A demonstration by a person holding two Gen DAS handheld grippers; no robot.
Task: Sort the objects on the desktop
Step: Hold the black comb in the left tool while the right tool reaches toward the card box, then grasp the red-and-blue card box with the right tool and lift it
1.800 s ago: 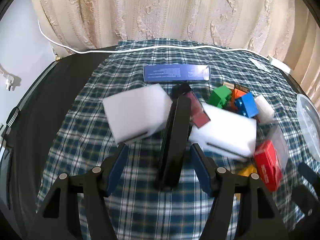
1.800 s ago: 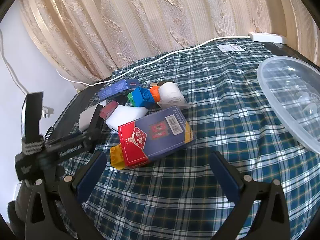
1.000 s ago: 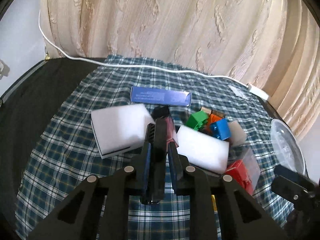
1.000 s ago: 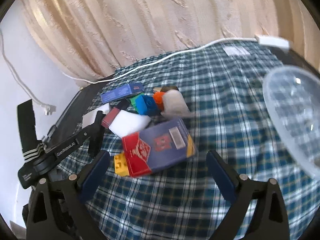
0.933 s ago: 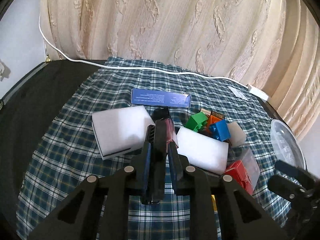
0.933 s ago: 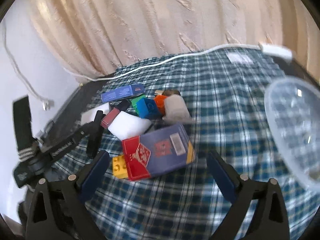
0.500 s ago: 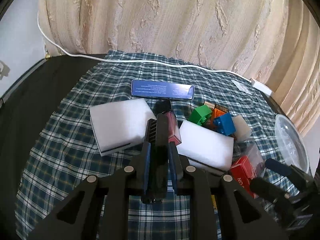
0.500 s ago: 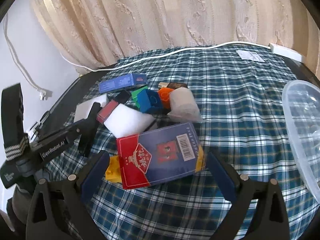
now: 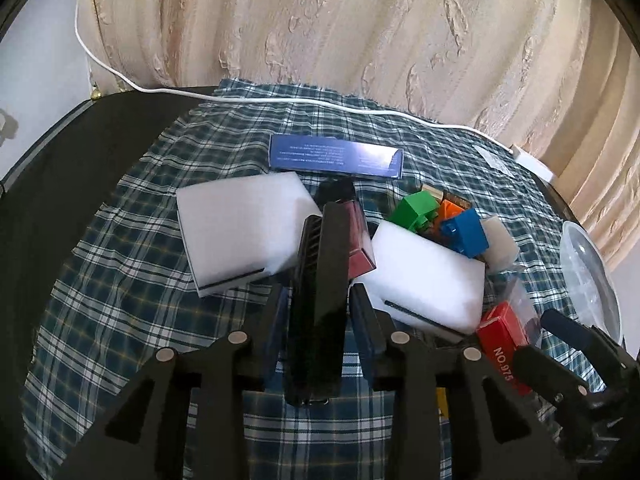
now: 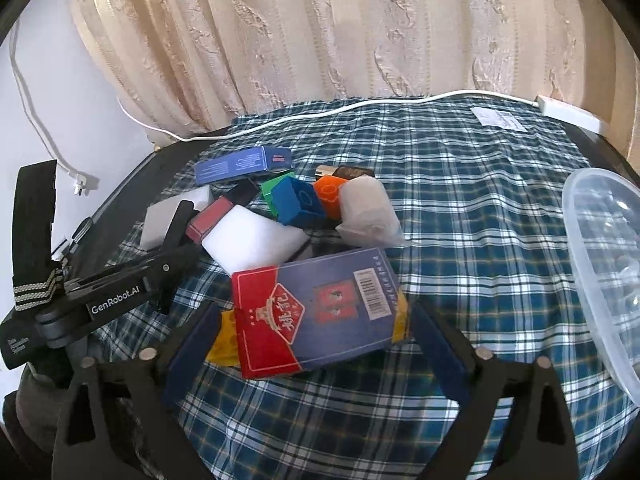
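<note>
The left gripper (image 9: 318, 300) has a flat black comb (image 9: 318, 304) between its fingers, and its jaws are opening at this moment; a small gap already shows beside the comb, so the pads do not seem to press on it. The comb looks stiff, light and smooth, so I judge it can slip out easily; the safe place to take it is on its two flat faces near the middle. Its long axis runs away from the camera, toward the curtain (image 9: 340, 40), and its far end points between the two white foam blocks (image 9: 244, 232) on the checked cloth (image 9: 120, 300). The right gripper (image 10: 316, 344) is wide and its jaws are closing around a red and blue card box (image 10: 316, 312), which lies flat on the cloth on top of a yellow brick (image 10: 224, 340); the pads do not touch it yet. The box looks light, but its glossy wrap may be slippery, so the short sides are the better hold. Its long axis lies across the view. A clear plastic lid (image 10: 600, 248) waits on the right.
</note>
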